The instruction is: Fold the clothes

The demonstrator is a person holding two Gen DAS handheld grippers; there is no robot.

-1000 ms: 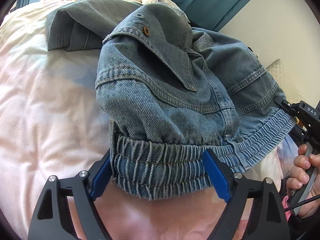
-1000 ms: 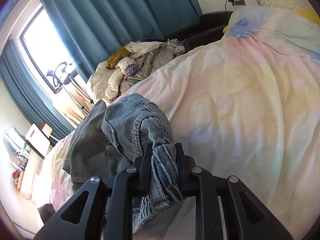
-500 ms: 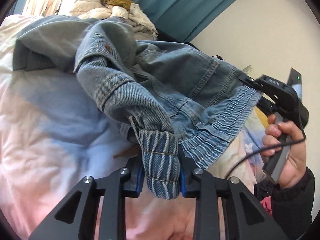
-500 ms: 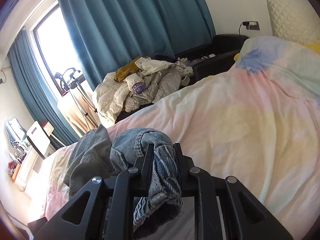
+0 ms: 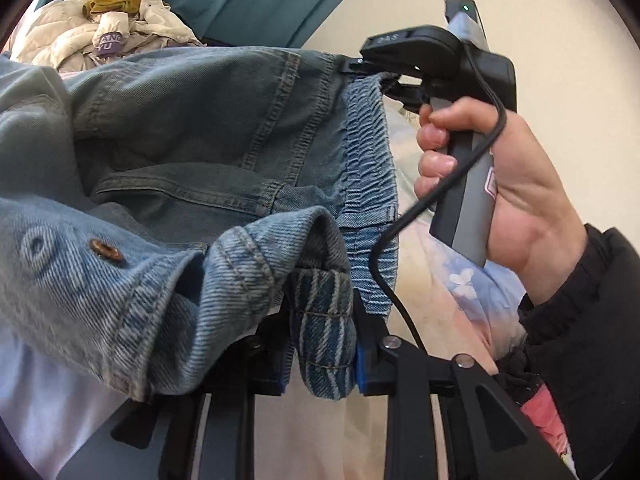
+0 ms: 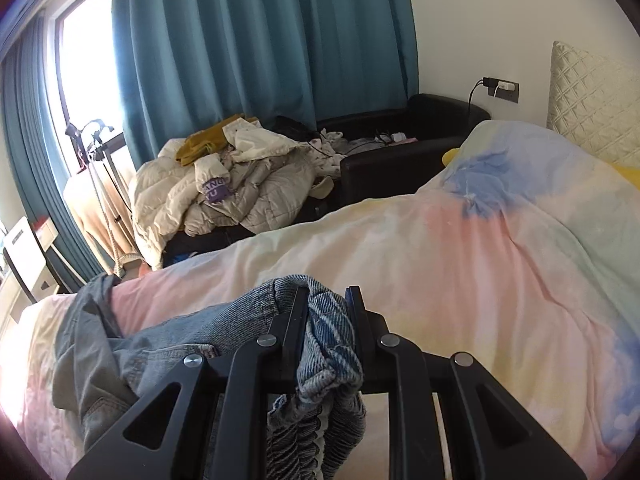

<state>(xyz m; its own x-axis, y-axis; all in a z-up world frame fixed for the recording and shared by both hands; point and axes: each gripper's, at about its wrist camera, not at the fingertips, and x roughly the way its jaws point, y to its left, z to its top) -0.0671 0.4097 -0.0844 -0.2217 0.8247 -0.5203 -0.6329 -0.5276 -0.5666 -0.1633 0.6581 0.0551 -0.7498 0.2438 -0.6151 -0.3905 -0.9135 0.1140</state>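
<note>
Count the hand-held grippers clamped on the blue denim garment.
2: left hand-held gripper grips the blue denim garment's elastic hem at bottom; right hand-held gripper grips the hem's other end.

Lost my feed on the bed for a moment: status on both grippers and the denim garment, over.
Left gripper just closed, clamped on blue denim jacket's ribbed hem. Right gripper shut on same hem, stretched between both. Pastel duvet ahead, nothing in the way.
</note>
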